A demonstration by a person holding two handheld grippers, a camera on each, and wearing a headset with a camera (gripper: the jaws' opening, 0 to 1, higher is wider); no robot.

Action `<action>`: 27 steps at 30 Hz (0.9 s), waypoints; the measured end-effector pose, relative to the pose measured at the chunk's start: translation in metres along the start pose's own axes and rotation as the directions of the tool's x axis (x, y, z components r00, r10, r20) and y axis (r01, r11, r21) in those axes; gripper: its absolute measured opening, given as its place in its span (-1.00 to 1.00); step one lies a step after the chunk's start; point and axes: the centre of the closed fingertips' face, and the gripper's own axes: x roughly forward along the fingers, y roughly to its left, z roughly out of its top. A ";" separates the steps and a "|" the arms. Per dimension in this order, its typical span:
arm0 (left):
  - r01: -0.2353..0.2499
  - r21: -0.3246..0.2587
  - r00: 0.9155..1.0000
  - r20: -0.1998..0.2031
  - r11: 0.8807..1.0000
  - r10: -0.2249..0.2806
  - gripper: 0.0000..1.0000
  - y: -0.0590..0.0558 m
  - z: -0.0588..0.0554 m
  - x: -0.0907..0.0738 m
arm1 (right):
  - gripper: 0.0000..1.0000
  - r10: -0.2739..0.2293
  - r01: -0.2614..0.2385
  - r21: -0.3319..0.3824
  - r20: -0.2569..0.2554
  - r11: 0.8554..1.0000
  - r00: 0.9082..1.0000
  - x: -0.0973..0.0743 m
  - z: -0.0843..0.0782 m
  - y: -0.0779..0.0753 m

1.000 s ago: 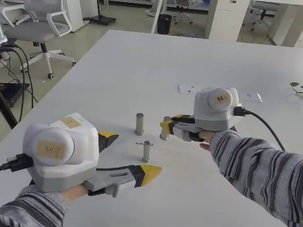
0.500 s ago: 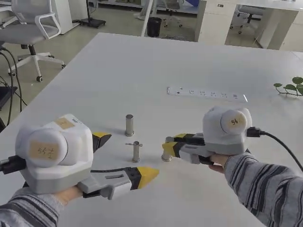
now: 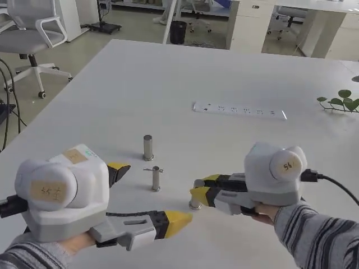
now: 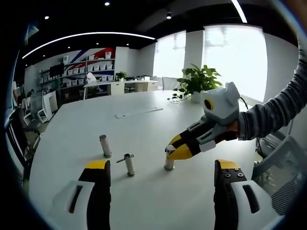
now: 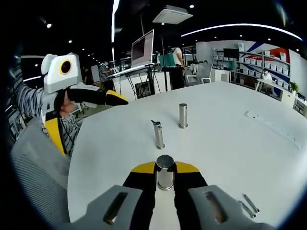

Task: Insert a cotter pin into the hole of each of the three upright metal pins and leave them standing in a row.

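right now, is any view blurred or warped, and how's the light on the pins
Head view: sharp, undistorted, soft even light, the pins cast only faint shadows on the table. Left gripper view: fisheye bend curves the table edge, the windows are blown out. Right gripper view: same bend, ceiling lights bright against a dark ceiling, the held pin in the right gripper sharp.

A white table (image 3: 168,84) carries three upright metal pins. The far pin (image 3: 148,148) stands bare, the middle pin (image 3: 156,178) is just nearer (a cotter pin crosses its top), and the nearest pin (image 5: 165,175) stands off to the right of those two. A white power strip (image 3: 239,110) lies flat farther back. Two loose cotter pins (image 5: 247,205) lie near the nearest pin.
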 end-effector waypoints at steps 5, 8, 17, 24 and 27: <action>-0.001 -0.003 1.000 0.011 1.000 0.001 0.81 0.000 0.002 0.000 | -0.84 0.008 -0.008 -0.007 -0.009 1.000 1.000 -0.002 -0.007 0.003; 0.000 -0.001 1.000 0.007 1.000 0.000 0.82 -0.001 0.001 0.001 | -0.84 0.013 -0.013 -0.019 -0.006 1.000 1.000 -0.003 -0.006 0.004; -0.003 -0.011 1.000 0.001 1.000 0.003 0.82 0.000 -0.003 -0.001 | -0.83 0.007 -0.008 -0.077 -0.011 0.997 1.000 -0.003 -0.008 0.009; -0.004 -0.010 1.000 -0.003 1.000 0.004 0.83 0.001 -0.005 -0.002 | -0.79 -0.006 0.005 -0.043 -0.005 0.999 1.000 -0.003 -0.007 0.010; -0.003 -0.010 1.000 -0.004 1.000 0.003 0.83 0.000 -0.006 -0.003 | -0.70 -0.013 0.012 -0.028 -0.007 1.000 1.000 -0.005 -0.009 0.008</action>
